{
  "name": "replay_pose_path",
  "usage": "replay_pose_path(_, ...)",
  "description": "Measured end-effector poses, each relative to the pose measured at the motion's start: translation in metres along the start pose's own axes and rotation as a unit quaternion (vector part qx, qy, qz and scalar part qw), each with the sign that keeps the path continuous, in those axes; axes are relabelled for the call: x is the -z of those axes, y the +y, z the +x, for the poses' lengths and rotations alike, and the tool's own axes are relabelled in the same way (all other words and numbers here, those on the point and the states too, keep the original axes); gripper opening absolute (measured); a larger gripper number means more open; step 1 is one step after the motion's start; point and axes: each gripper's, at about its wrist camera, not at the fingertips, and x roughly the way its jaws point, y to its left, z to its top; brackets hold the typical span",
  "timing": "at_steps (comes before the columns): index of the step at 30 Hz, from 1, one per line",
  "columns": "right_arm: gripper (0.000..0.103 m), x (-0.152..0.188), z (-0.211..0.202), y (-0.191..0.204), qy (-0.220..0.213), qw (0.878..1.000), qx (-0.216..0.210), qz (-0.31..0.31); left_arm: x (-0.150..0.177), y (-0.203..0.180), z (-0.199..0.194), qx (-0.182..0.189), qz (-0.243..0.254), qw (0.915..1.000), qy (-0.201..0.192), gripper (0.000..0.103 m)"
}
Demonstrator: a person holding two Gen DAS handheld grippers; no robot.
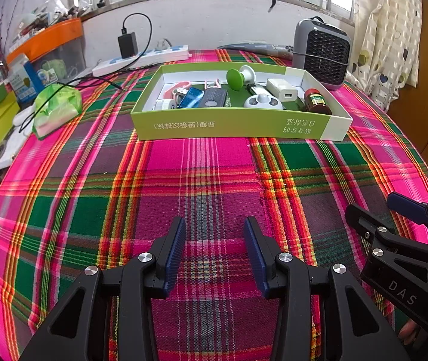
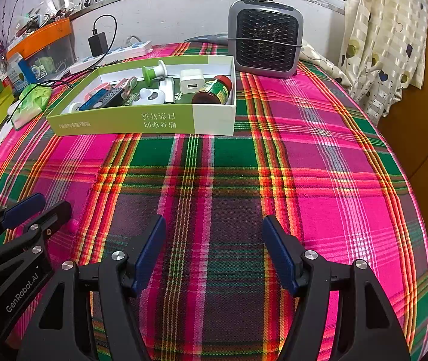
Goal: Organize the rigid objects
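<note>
A green and white cardboard box (image 1: 238,126) (image 2: 141,123) stands at the far side of the plaid table. It holds several small objects: a brown bottle with a red cap (image 1: 317,101) (image 2: 214,90), a white charger (image 1: 283,89) (image 2: 192,81), a green and white spool (image 1: 239,76) (image 2: 152,71), a panda-shaped gadget (image 1: 262,101) (image 2: 150,96), a blue device (image 1: 191,97). My left gripper (image 1: 214,234) is open and empty over bare cloth near the front. My right gripper (image 2: 214,231) is open and empty, beside the left one.
A grey fan heater (image 1: 322,51) (image 2: 263,42) stands behind the box on the right. A power strip with a black adapter (image 1: 128,45) lies behind the box. A green tissue pack (image 1: 57,108) and cluttered boxes sit at the left edge. A curtain (image 2: 385,36) hangs at right.
</note>
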Motion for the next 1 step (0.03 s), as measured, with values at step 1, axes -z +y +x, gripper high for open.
replay_pose_path(1,0.067,0.0,0.0,0.0002,0.0,1.0,0.0,0.0,0.0,0.0002,0.0,0.0,0.0,1.0,0.0,0.04)
